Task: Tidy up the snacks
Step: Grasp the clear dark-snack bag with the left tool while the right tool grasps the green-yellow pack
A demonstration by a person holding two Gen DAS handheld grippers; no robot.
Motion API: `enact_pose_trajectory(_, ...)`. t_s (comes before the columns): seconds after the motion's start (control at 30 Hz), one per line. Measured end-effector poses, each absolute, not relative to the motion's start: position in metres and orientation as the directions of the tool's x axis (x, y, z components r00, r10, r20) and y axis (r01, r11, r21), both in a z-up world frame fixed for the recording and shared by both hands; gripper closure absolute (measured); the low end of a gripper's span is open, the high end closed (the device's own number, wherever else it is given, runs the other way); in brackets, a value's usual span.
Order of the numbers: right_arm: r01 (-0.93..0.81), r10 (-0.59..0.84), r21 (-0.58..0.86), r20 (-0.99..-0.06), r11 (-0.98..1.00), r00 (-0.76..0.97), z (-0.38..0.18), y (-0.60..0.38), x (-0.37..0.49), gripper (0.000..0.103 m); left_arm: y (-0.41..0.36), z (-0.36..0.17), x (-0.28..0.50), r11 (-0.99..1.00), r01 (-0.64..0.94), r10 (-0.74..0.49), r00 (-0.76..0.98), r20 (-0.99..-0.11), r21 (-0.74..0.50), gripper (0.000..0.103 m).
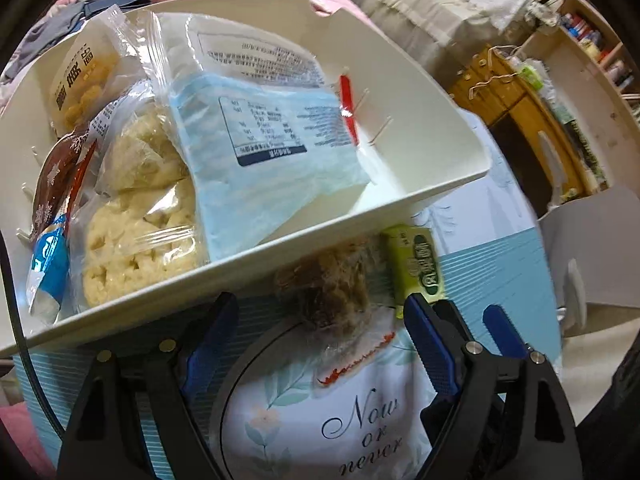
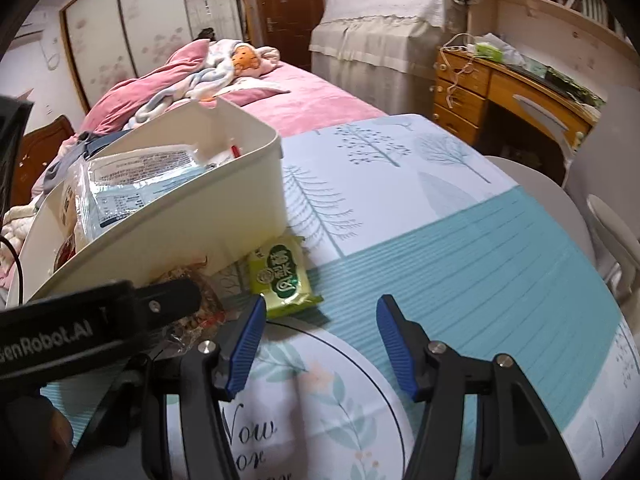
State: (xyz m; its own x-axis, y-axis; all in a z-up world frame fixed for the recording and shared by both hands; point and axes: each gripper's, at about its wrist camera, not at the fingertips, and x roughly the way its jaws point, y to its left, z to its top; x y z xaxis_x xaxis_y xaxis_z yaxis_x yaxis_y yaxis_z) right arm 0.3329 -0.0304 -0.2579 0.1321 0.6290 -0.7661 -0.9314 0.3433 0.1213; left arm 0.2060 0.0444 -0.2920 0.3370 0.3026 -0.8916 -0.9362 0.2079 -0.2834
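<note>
Your left gripper (image 1: 316, 320) hangs open over the brown snack (image 1: 328, 280), touching nothing. Your right gripper (image 2: 320, 336) is open and empty too. The green snack (image 2: 282, 278) lies flat beside the white bin (image 2: 180, 220), its long side pointing toward the bin's corner.

Both views are evenly lit by soft indoor light; no lamp is visible. Colours have a warm cast. Shadows are weak and diffuse, the darkest under the white bin (image 1: 360, 216) on the tablecloth (image 2: 480, 240). Small glare spots appear on the clear snack wrappers (image 1: 132, 236). Fisheye distortion bends straight lines strongly toward the frame edges, and black vignette fills the corners. The left wrist view shows motion smear at its right side; the shelves (image 1: 592, 44) are soft. Centre detail remains moderately sharp.
</note>
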Motion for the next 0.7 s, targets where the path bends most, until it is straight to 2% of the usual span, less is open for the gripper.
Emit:
enact_pose_trajectory(0.2,-0.949,0.634,0.137,-0.770,0.283,0.077,-0.264,-0.018,0.327,0.045,0.051,-0.300,0.219,0.185,-0.947,0.288,0.309,-0.906,-0.264,0.020)
enact_pose_trajectory(0.4,-0.956,0.620,0.110,-0.780,0.273,0.087,-0.272,-0.011,0.325,0.046,0.061,-0.311,0.233,0.180,-0.950,0.248,0.294,-0.923,-0.254,0.025)
enact_pose_trajectory(0.63,-0.970,0.629,0.078,-0.772,0.232,0.089,-0.274,-0.005,0.316,0.049,0.070,-0.313,0.241,0.188,-0.939,0.266,0.331,-0.905,-0.288,0.057)
enact_pose_trajectory(0.7,-0.968,0.637,0.058,-0.762,0.244,0.115,-0.274,-0.004,0.315,0.055,0.073,-0.314,0.239,0.198,-0.936,0.257,0.336,-0.906,-0.291,0.057)
